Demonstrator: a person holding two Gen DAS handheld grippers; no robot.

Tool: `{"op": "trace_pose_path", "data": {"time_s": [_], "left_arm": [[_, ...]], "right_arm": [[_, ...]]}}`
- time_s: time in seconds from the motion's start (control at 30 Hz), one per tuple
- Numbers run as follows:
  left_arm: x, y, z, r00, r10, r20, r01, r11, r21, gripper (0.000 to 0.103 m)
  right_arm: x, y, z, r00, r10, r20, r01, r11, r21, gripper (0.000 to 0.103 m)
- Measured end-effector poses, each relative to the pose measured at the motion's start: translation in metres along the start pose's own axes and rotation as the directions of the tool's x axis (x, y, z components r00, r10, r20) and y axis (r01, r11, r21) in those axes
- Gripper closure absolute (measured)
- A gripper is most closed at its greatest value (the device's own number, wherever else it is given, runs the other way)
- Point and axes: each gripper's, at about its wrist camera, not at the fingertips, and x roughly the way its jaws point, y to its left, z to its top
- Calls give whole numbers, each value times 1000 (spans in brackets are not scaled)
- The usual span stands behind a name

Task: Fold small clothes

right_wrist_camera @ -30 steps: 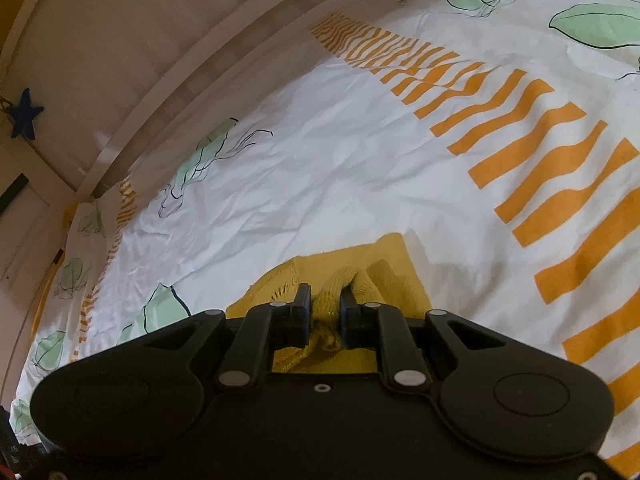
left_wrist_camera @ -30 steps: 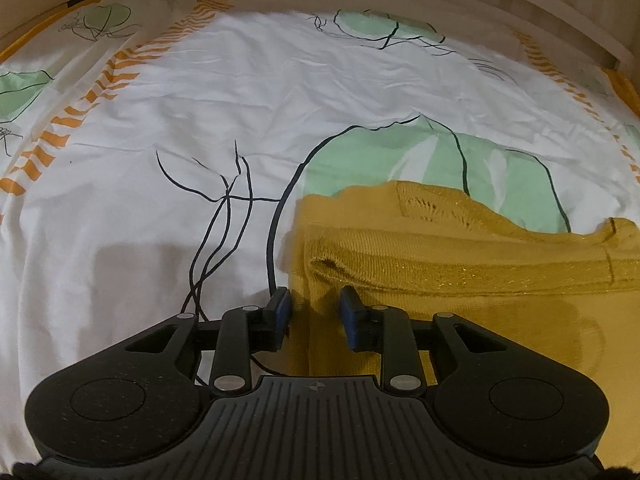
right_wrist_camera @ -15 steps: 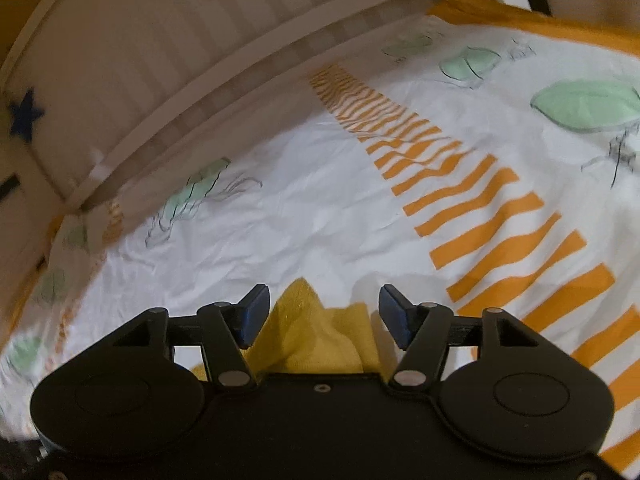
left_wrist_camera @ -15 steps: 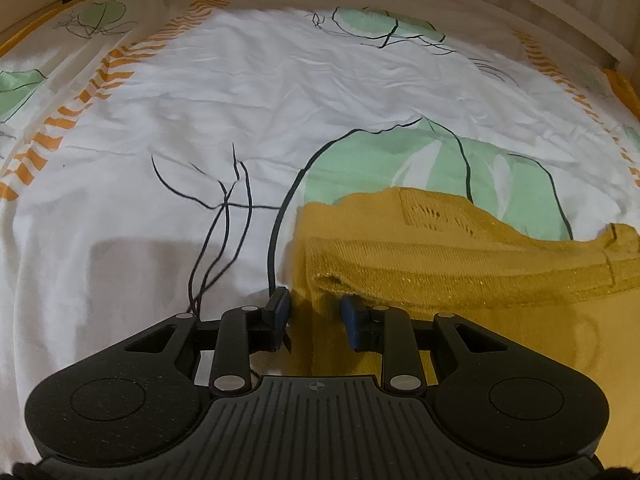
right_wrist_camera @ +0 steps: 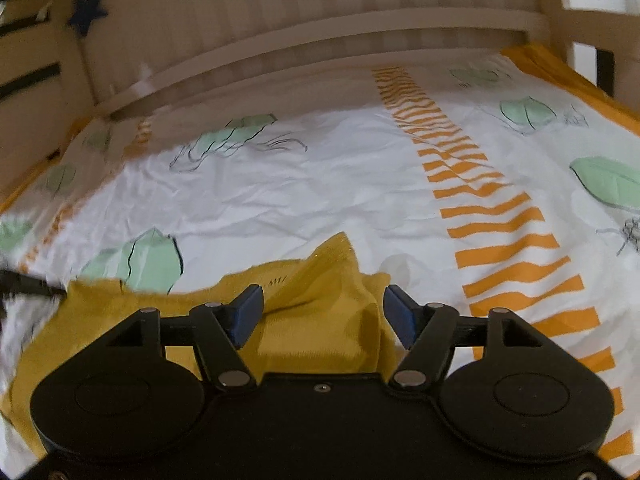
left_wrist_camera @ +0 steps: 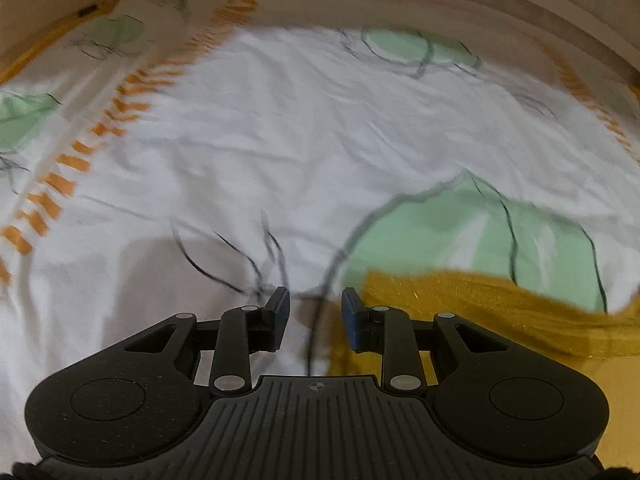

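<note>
A mustard-yellow knit garment (left_wrist_camera: 480, 300) lies folded on the bed sheet (left_wrist_camera: 320, 140); in the left wrist view it fills the lower right. My left gripper (left_wrist_camera: 316, 312) hovers just off the garment's left edge, its jaws a little apart with only sheet between them. In the right wrist view the garment (right_wrist_camera: 312, 280) lies below and in front of my right gripper (right_wrist_camera: 324, 314). Those jaws are opening, and a raised point of the knit shows between them, but the blue pads (right_wrist_camera: 248, 312) do not press on it.
The white sheet (right_wrist_camera: 320, 192) has green leaves and orange stripes (right_wrist_camera: 500, 240). A pale wooden bed rail (right_wrist_camera: 320, 40) runs along the far side, with a blue star (right_wrist_camera: 86, 10) at upper left. A dark blurred shape (right_wrist_camera: 24, 284) pokes in at the left edge.
My right gripper let go of the yellow fold, spread its jaws wide and lifted back while rolling level. My left gripper slid left, off the garment's edge.
</note>
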Motion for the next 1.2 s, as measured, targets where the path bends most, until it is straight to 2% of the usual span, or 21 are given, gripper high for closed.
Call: {"op": "trace_pose_path", "data": {"time_s": [0.13, 0.23, 0.37, 0.5, 0.63, 0.77, 0.9, 1.07, 1.2], "left_arm": [[-24, 1, -3, 999, -28, 30, 28, 1000, 9, 75], [-43, -9, -20, 997, -71, 27, 69, 995, 67, 75], [-56, -30, -46, 990, -142, 1, 141, 979, 151, 72], [-48, -45, -66, 990, -135, -30, 138, 965, 223, 72], [-32, -39, -66, 994, -105, -29, 109, 977, 181, 70], [-26, -33, -56, 994, -97, -48, 103, 984, 145, 70], [-42, -28, -58, 995, -80, -61, 89, 983, 159, 70], [-76, -18, -91, 988, -138, -71, 149, 968, 200, 70], [-90, -14, -126, 988, -119, -97, 140, 959, 247, 69]], "right_arm": [[-5, 12, -3, 1000, 7, -12, -8, 998, -66, 31], [-6, 23, -7, 999, 18, -30, -22, 993, -112, 25], [-2, 44, -13, 997, 35, -63, -46, 982, -184, 25], [12, 59, -18, 992, 55, -114, -79, 972, -223, 22], [36, 56, -20, 986, -40, -161, 1, 971, -237, 22], [44, 32, -17, 985, -98, -145, 76, 986, -148, 20], [23, 18, -17, 990, -79, -118, 72, 995, -63, 20], [-14, 23, -30, 993, -48, -109, 38, 995, -94, 20], [-35, 24, -54, 988, -57, -143, 40, 991, -125, 19]]}}
